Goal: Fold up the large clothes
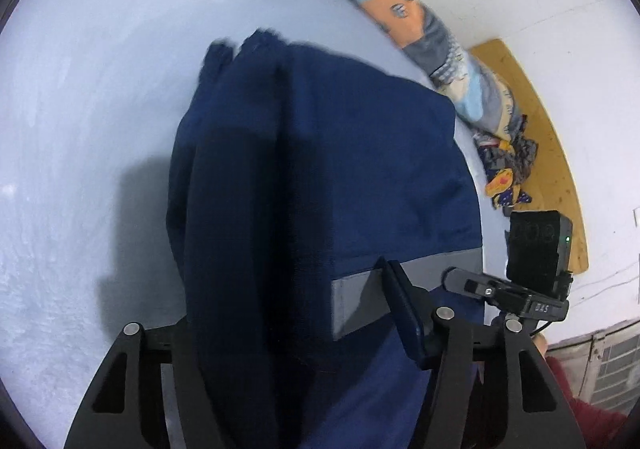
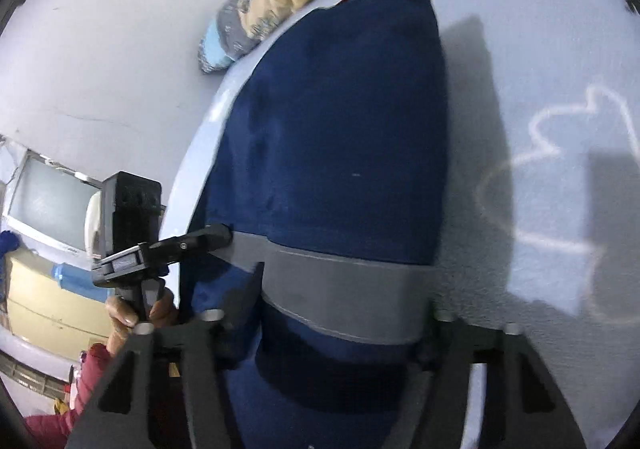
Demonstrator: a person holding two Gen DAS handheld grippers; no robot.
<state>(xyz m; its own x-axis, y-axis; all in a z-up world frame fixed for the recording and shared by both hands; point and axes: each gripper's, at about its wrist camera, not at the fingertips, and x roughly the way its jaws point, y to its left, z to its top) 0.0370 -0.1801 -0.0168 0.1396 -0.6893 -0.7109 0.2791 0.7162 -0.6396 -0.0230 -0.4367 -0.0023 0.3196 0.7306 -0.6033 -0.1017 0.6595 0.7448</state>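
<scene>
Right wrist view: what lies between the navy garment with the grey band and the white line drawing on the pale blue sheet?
Only bare pale blue sheet, crossed by shadow, separates the navy garment from the white line drawing in the right wrist view.

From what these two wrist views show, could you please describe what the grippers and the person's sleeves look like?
Both grippers are matte black, with flat triangular linkage plates pinned by round silver pivot caps. The right gripper, seen from the left wrist, carries a boxy black module with a small green light and white lettering on its clamp. The left gripper, seen from the right wrist, carries a similar box. The person wears a red sleeve.
</scene>
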